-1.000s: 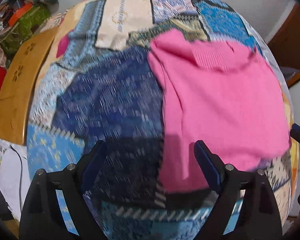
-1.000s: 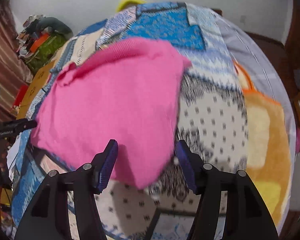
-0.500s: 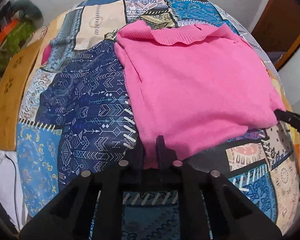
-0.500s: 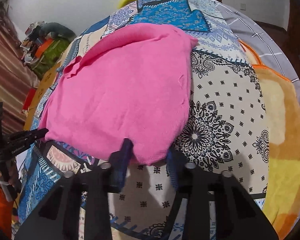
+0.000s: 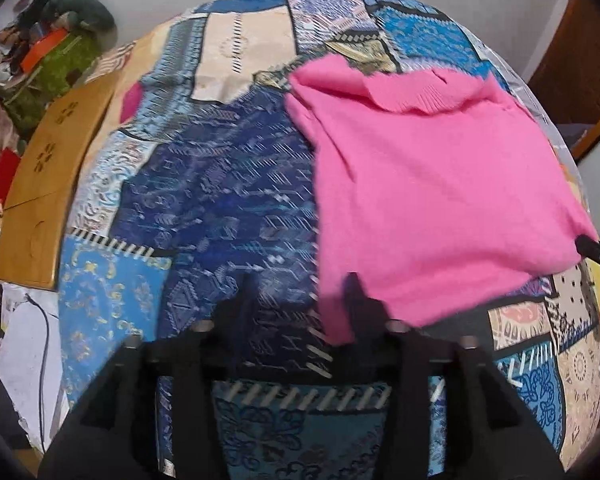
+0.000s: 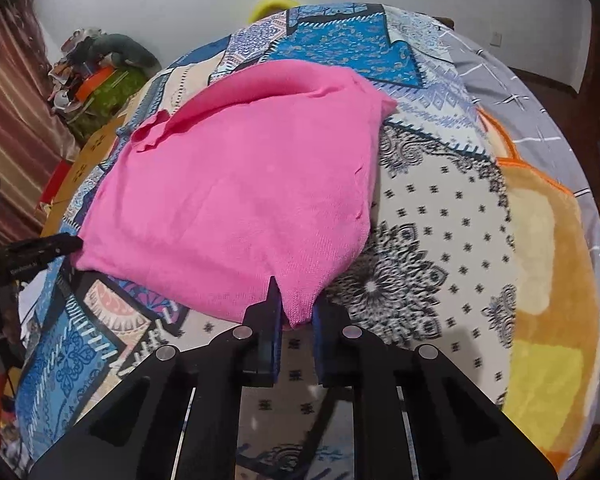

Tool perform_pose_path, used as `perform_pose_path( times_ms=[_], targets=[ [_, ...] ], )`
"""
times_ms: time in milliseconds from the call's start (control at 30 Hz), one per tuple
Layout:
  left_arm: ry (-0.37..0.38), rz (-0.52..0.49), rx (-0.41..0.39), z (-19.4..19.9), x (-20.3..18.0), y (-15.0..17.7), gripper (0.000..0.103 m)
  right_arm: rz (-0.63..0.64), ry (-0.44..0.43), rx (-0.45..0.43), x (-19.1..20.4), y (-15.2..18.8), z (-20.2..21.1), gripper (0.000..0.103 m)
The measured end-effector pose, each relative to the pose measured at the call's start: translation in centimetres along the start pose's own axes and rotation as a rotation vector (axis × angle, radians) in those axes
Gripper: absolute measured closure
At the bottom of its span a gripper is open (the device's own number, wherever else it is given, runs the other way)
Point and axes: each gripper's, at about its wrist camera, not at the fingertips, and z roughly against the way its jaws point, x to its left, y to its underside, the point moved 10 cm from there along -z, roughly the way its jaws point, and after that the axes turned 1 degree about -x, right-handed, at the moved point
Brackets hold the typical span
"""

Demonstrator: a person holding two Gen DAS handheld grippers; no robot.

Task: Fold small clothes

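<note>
Lying flat on a patchwork quilt [image 5: 228,208], a pink knit top [image 5: 432,192] is seen with its ribbed, wavy collar [image 5: 424,98] at the far end and its soft, fine-stitched body spread toward both grippers. The quilt is printed in blue, cream and black patterned panels, with an orange plush blanket [image 6: 548,280] beside it. The top's near right corner is pinched between the blue pads of the right gripper [image 6: 296,320], whose jaws have just been closing and are now narrow on the fabric. The left gripper [image 5: 300,300] is blurred; its jaws have just been opening and stand partly apart, with the top's near left corner hanging between them, just beside the right finger; whether the pad presses on the cloth cannot be told. Half a second ago those jaws were nearly shut on that corner, and the right gripper's were wider around its corner. A wooden board [image 5: 48,184] lies at the quilt's left edge.
</note>
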Motion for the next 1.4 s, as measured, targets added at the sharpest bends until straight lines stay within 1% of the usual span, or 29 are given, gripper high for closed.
perform_pose_path(
  times_ms=[133,200,267,367,500,667,733,800,833,900,933,967,1000,1033,1100,1167,1300,1333,1367,1400],
  targets=[
    [-0.016,0.001,-0.028,0.5,0.7,-1.6,0.038,0.014,0.047,-0.002,-1.6,-0.7,0.0,0.092],
    [-0.02,0.004,-0.038,0.4,0.9,-2.8,0.028,0.009,0.065,-0.001,-2.5,-1.2,-0.2,0.092],
    [-0.025,0.011,-0.043,0.0,1.0,-3.9,0.022,0.002,0.088,-0.002,-3.4,-2.0,-0.6,0.092],
    [-0.013,0.026,-0.021,-1.4,0.8,-5.6,0.022,0.007,0.119,-0.006,-4.5,-3.1,-1.2,0.092],
    [0.071,0.082,0.014,-3.7,-0.3,-7.7,0.022,0.025,0.15,-0.006,-5.4,-4.6,-2.0,0.092],
    [0.145,0.123,0.06,-6.7,-1.5,-9.5,0.022,0.05,0.183,-0.026,-6.3,-7.0,-2.9,0.092],
    [0.171,0.131,0.044,-6.9,-2.1,-10.0,0.026,0.046,0.184,-0.032,-6.7,-7.7,-3.4,0.092],
    [0.191,0.1,0.013,-6.8,-2.9,-10.6,0.041,0.037,0.183,-0.036,-7.0,-8.3,-3.7,0.092],
    [0.198,0.079,0.003,-6.7,-3.3,-10.7,0.046,0.032,0.183,-0.039,-7.1,-8.5,-3.8,0.092],
    [0.211,0.043,-0.017,-6.3,-4.2,-10.8,0.066,0.025,0.181,-0.039,-7.2,-8.7,-3.9,0.091],
    [0.217,0.031,-0.022,-6.2,-4.5,-10.8,0.07,0.024,0.18,-0.037,-7.1,-8.7,-3.9,0.09],
    [0.22,0.021,-0.027,-6.1,-4.7,-10.8,0.078,0.023,0.183,-0.038,-7.1,-8.7,-3.8,0.09],
    [0.221,0.018,-0.03,-5.9,-4.9,-10.7,0.085,0.02,0.185,-0.037,-7.1,-8.5,-3.5,0.086],
    [0.222,0.019,-0.029,-5.9,-5.0,-10.7,0.087,0.017,0.188,-0.034,-7.1,-8.4,-3.4,0.082],
    [0.213,0.033,-0.03,-5.7,-4.9,-10.4,0.09,0.007,0.199,-0.038,-6.9,-8.1,-2.6,0.065],
    [0.203,0.041,-0.031,-5.4,-4.6,-10.0,0.091,0.004,0.179,-0.047,-6.3,-7.6,-1.6,0.057],
    [0.188,0.047,-0.023,-4.7,-4.0,-8.3,0.092,0.007,0.114,-0.044,-3.8,-6.1,0.3,0.055],
    [0.189,0.049,-0.017,-4.5,-3.9,-7.7,0.092,0.006,0.09,-0.04,-2.9,-5.6,0.7,0.053],
    [0.189,0.052,-0.011,-4.3,-3.7,-7.1,0.092,0.003,0.069,-0.034,-2.1,-5.1,0.9,0.048],
    [0.188,0.053,-0.006,-4.1,-3.5,-6.4,0.092,0.004,0.05,-0.027,-1.2,-4.5,1.1,0.047]
  ],
)
